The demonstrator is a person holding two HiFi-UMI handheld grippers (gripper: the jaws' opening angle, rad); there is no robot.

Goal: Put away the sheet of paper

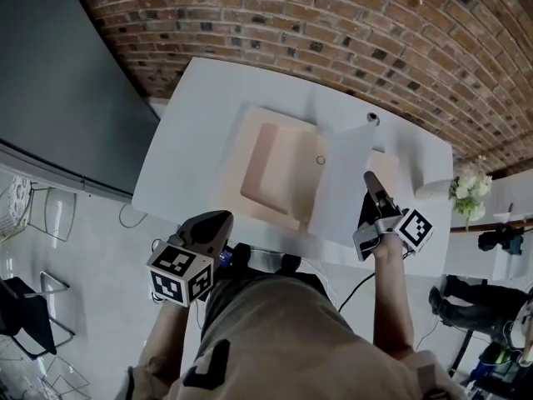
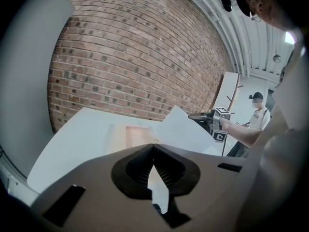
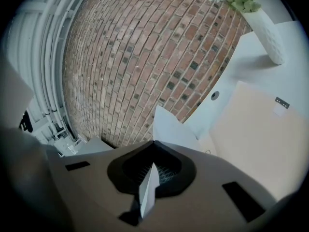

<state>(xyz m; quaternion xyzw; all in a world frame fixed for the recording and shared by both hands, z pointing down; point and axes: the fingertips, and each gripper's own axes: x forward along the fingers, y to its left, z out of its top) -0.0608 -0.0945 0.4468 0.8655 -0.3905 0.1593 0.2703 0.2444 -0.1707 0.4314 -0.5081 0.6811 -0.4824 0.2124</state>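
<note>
White paper sheet point(image 1: 341, 182): pinched in my right gripper point(image 1: 372, 183), long axis toward 12 o'clock, over white table point(image 1: 187, 132).
Peach rectangular folder point(image 1: 268, 169): 9 o'clock of sheet, just beside.
Left gripper point(image 1: 208, 226): fingers pressed together, empty, farther off.

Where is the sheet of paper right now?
In the head view the sheet of paper stands right of centre, pinched by its edge in the right gripper, raised over the right side of the peach folder on the white table.

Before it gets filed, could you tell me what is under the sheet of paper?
The open peach folder on the white table shows there; the sheet, clamped in the right gripper, hides the folder's right part.
</note>
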